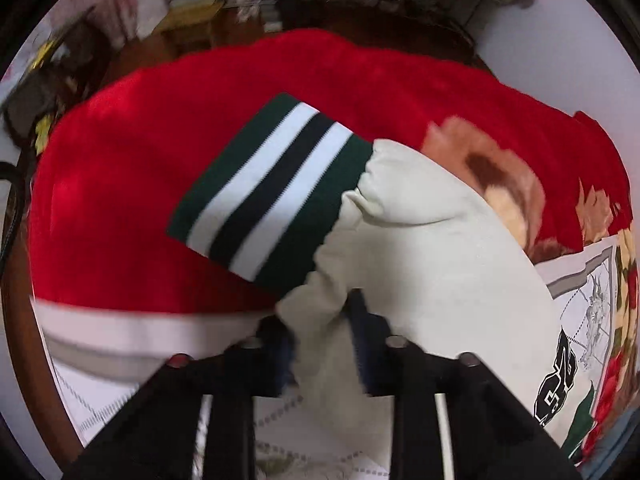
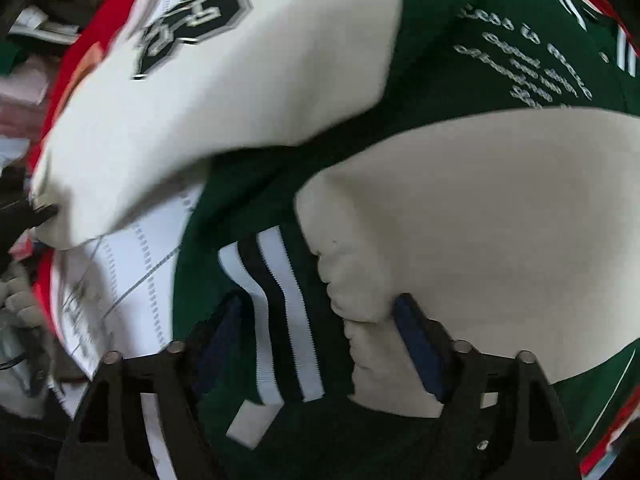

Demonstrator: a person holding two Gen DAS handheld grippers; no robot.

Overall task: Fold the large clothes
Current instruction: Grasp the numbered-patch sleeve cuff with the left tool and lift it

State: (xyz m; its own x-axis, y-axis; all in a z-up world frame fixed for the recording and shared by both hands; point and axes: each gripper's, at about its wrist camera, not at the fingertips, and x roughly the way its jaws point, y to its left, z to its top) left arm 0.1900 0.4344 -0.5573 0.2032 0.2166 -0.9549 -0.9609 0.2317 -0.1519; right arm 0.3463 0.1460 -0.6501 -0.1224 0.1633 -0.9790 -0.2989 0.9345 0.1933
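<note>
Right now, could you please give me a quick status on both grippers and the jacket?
Left gripper shut on cream sleeve. Right gripper astride other sleeve's striped cuff, grip unclear. Jacket on red blanket, unfolded. Nothing in the way.

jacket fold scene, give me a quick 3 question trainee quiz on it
1. True or false: the left gripper is clamped on the cream sleeve.
2. Which colour is the jacket body? A green, B blue, C yellow.
3. What lies between the right gripper's fingers?

Key
1. True
2. A
3. The striped cuff and the end of the other cream sleeve; whether the pads press on them cannot be told.
</note>
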